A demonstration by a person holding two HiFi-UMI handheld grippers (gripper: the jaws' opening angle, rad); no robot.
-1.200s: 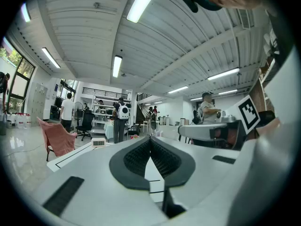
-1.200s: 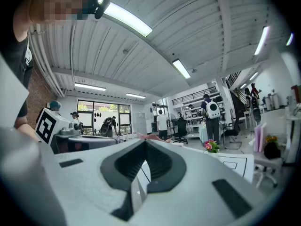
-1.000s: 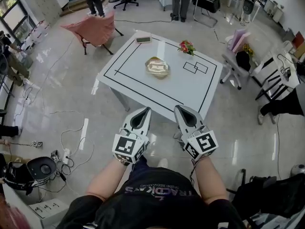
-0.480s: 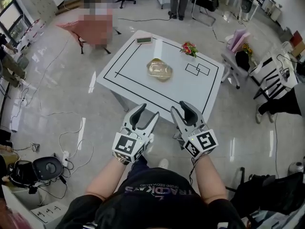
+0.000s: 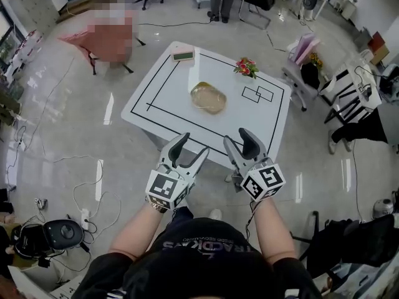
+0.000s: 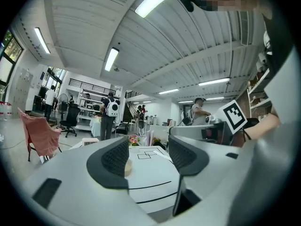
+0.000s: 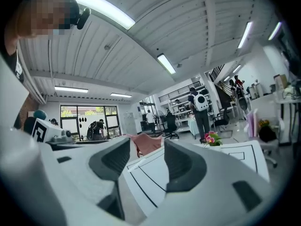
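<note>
Both tools hang in the air short of the worktop (image 5: 265, 126), side by side, above the floor at its near edge; the left tool (image 5: 192, 147) has its jaws well apart with nothing between them, and its own view (image 6: 148, 152) shows only bare white worktop through the gap; the right tool (image 5: 239, 139) is likewise spread and empty, and its own view (image 7: 146, 157) looks between the jaws at the worktop's black border lines.

The nearest loose thing is a shallow bowl (image 5: 208, 97), lying near the middle of the worktop at about 12 o'clock from the tools and well apart from both; in the left gripper view it shows as a pale patch (image 6: 126, 167) just beside the left jaw. A small bunch of flowers (image 5: 246, 68) stands at 1 o'clock from the bowl; a flat box (image 5: 182, 55) sits at 11 o'clock, near the far corner.

This reads as a hover before any contact, nothing touched; getting at the bowl from here would call for a reach forward toward 12 o'clock, over the near edge, with the jaws kept wide.
</note>
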